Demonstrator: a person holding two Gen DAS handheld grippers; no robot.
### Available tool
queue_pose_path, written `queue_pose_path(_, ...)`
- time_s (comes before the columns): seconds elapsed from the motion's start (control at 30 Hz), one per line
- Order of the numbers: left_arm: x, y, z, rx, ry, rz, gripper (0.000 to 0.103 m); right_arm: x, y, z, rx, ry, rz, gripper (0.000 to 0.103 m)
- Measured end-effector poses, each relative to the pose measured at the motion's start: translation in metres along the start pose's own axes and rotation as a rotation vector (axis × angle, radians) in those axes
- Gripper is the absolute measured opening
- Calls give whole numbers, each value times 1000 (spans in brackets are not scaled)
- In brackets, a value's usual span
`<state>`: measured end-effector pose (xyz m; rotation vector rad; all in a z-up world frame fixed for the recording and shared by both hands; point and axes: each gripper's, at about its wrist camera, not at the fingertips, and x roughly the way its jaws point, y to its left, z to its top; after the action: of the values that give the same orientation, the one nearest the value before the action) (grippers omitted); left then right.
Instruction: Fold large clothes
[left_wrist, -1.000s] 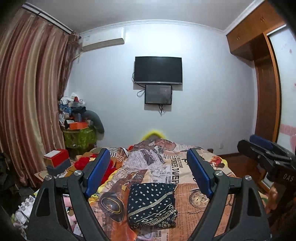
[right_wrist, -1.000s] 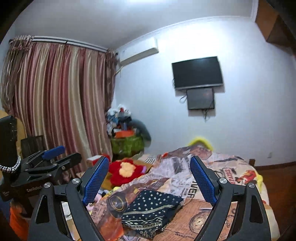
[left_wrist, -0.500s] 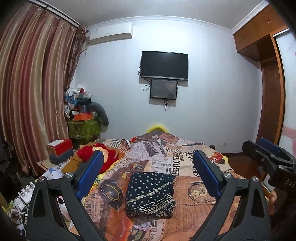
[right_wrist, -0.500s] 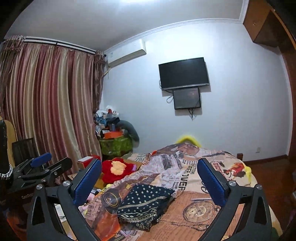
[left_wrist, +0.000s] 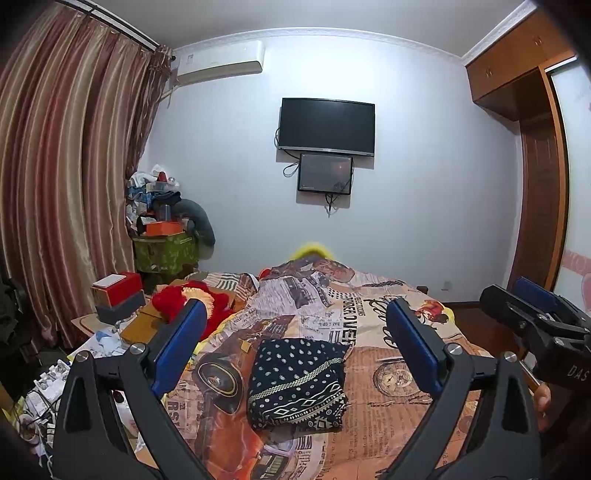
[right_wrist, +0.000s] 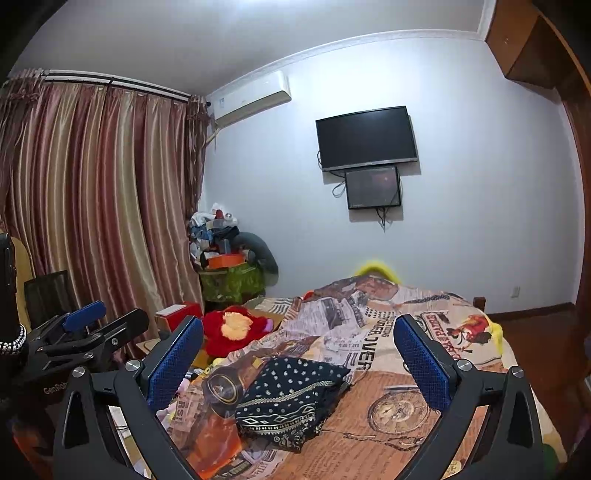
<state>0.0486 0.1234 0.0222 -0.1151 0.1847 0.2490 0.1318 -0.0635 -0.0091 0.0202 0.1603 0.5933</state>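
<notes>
A dark navy garment with white dots and a patterned band (left_wrist: 297, 384) lies folded into a compact rectangle on the bed's newspaper-print cover (left_wrist: 373, 321). It also shows in the right wrist view (right_wrist: 291, 395). My left gripper (left_wrist: 293, 343) is open and empty, held back above the garment. My right gripper (right_wrist: 298, 360) is open and empty, also back from it. The right gripper shows at the right edge of the left wrist view (left_wrist: 535, 321); the left gripper shows at the left edge of the right wrist view (right_wrist: 85, 336).
A red plush toy (right_wrist: 236, 328) lies at the bed's left side. A red box (left_wrist: 118, 288) and clutter stand on the left. A piled green stand (left_wrist: 162, 251) is in the corner by the curtains (left_wrist: 66, 184). A wardrobe (left_wrist: 535, 166) is right.
Both grippers have pulled back and risen from the bed; the garment looks smaller and lower in view. The folded garment has not moved.
</notes>
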Motion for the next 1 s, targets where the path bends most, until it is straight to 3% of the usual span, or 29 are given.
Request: queue_pose_path(1.0,4,-5,-5,0,5,-15,99,-1,-4,-7,4,11,-2,103)
